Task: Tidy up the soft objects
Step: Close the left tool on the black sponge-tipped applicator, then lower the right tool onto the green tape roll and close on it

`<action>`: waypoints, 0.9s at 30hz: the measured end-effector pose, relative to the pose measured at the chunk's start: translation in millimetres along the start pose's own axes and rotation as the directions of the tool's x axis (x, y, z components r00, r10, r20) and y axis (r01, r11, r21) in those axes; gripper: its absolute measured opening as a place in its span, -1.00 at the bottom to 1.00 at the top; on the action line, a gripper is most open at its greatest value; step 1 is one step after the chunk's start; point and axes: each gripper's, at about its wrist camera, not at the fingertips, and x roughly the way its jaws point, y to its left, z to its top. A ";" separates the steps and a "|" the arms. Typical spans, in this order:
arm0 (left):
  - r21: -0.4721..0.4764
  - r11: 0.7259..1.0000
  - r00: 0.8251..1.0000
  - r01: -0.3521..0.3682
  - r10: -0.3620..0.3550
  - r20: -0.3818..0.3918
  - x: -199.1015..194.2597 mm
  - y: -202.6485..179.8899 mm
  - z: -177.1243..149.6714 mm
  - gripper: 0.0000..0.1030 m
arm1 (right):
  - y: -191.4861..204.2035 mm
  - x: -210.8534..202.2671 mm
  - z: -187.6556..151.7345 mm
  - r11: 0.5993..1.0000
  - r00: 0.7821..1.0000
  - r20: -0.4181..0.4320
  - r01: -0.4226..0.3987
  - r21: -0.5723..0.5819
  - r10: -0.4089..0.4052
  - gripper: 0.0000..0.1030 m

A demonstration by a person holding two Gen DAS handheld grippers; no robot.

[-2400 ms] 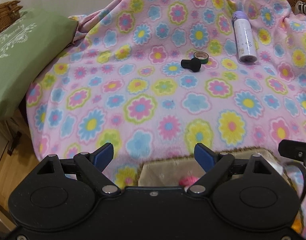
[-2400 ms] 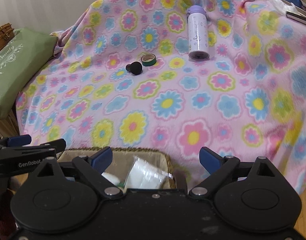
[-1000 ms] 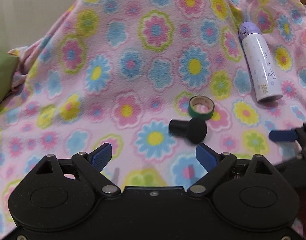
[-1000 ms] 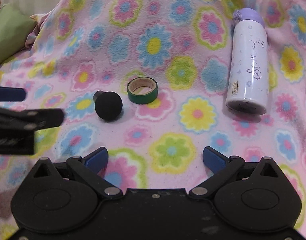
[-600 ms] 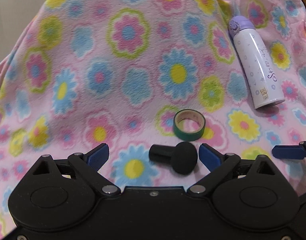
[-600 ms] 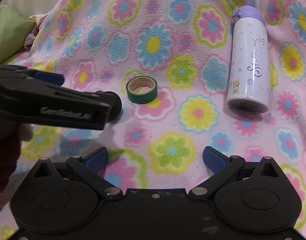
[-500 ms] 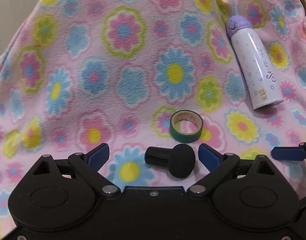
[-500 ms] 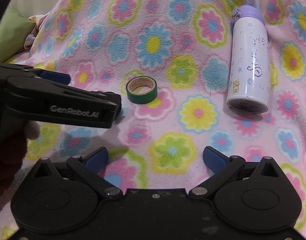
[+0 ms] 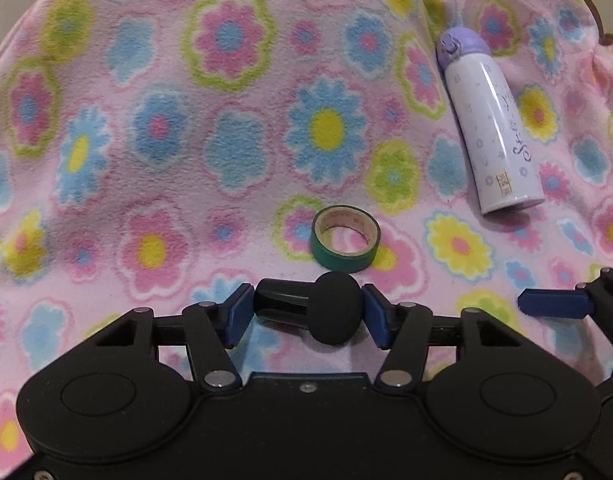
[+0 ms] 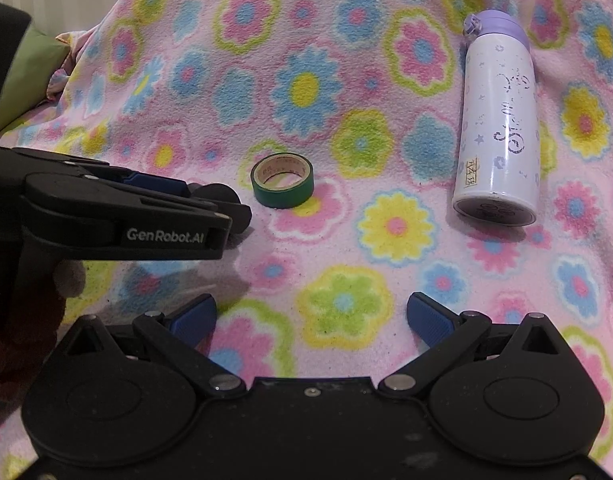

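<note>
A black ball-headed object with a short stem (image 9: 326, 312) lies on the flowered pink blanket (image 9: 226, 140). My left gripper (image 9: 304, 316) is shut on it, one blue pad at the stem end and one at the ball. In the right wrist view the left gripper (image 10: 210, 206) comes in from the left and hides most of the black object (image 10: 222, 194). My right gripper (image 10: 311, 316) is open and empty, low over the blanket (image 10: 346, 80). A green tape roll (image 9: 345, 238) lies just beyond the black object; it also shows in the right wrist view (image 10: 283, 185).
A white bottle with a purple cap (image 9: 493, 128) lies on its side at the right, also in the right wrist view (image 10: 498, 136). A green pillow (image 10: 30, 76) sits at the far left. The right gripper's fingertip (image 9: 554, 304) shows at the left view's right edge.
Both grippers moved from the basket up over the blanket. My left gripper reached the black object and its jaws closed on it in the last half second. The right gripper stayed open.
</note>
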 end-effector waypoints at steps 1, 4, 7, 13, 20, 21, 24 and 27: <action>-0.010 1.000 1.000 -0.015 0.015 0.001 -3.6 2.0 0.0 0.07 | 0.0 0.1 0.0 1.000 1.000 0.000 0.000 0.000 0.000 0.99; -0.051 0.997 0.998 -0.060 0.060 0.004 -15.0 13.0 -1.3 0.07 | -0.2 0.2 -0.1 1.000 1.000 0.000 0.000 0.000 0.000 0.99; -0.072 0.989 0.992 -0.128 0.129 0.006 -23.7 26.6 -7.5 0.07 | -0.1 0.4 -0.1 1.000 1.000 0.000 0.001 -0.001 -0.001 0.99; -0.118 0.971 0.978 -0.206 0.207 -0.005 -29.9 53.0 -27.9 0.07 | -0.6 0.4 0.5 1.000 1.000 -0.002 0.008 -0.005 -0.008 0.98; -0.123 0.971 0.977 -0.207 0.212 0.035 -28.6 56.4 -39.1 0.08 | 1.4 2.0 0.7 1.000 1.000 -0.009 0.017 -0.018 -0.018 0.98; -0.117 0.971 0.976 -0.208 0.214 0.043 -28.4 55.6 -40.1 0.08 | 1.9 2.3 0.9 1.000 1.000 -0.010 0.020 -0.020 -0.020 0.98; -0.136 0.972 0.978 -0.193 0.201 0.050 -28.5 59.0 -40.9 0.08 | 2.4 2.8 1.2 0.999 1.000 -0.013 0.021 -0.024 -0.022 0.98; -0.161 0.972 0.983 -0.171 0.179 0.033 -27.7 64.0 -41.6 0.08 | 3.0 3.4 1.3 0.999 1.000 -0.020 0.020 -0.031 -0.021 1.00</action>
